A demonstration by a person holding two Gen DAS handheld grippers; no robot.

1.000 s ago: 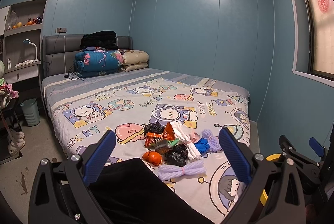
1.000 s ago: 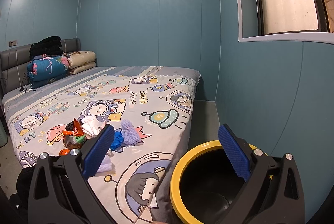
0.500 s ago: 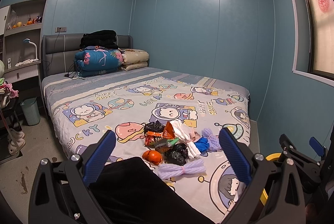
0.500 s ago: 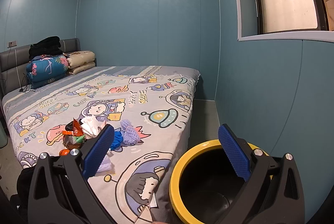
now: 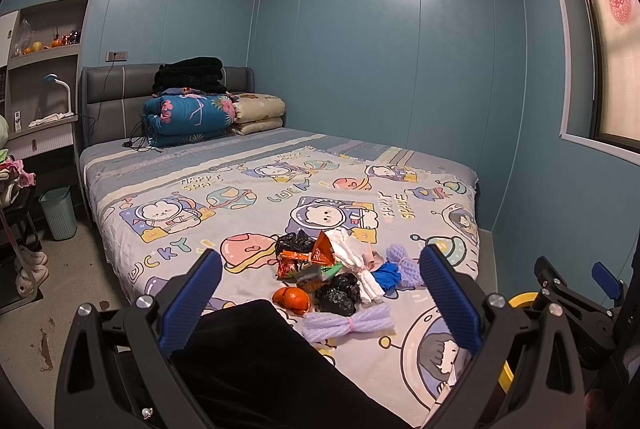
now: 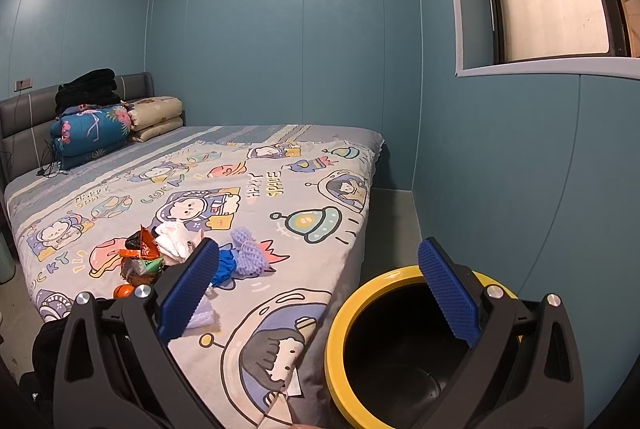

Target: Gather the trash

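A pile of trash lies on the near end of the bed: snack wrappers, black bags, white tissue, an orange, purple foam nets and a blue scrap. The pile also shows in the right wrist view. My left gripper is open and empty, held back from the pile. My right gripper is open and empty, above the bed corner and a yellow-rimmed black bin on the floor.
The bed has a cartoon sheet, with folded quilts at the headboard. A green waste basket and shelves stand at the left. A dark garment lies below my left gripper. The blue wall is close on the right.
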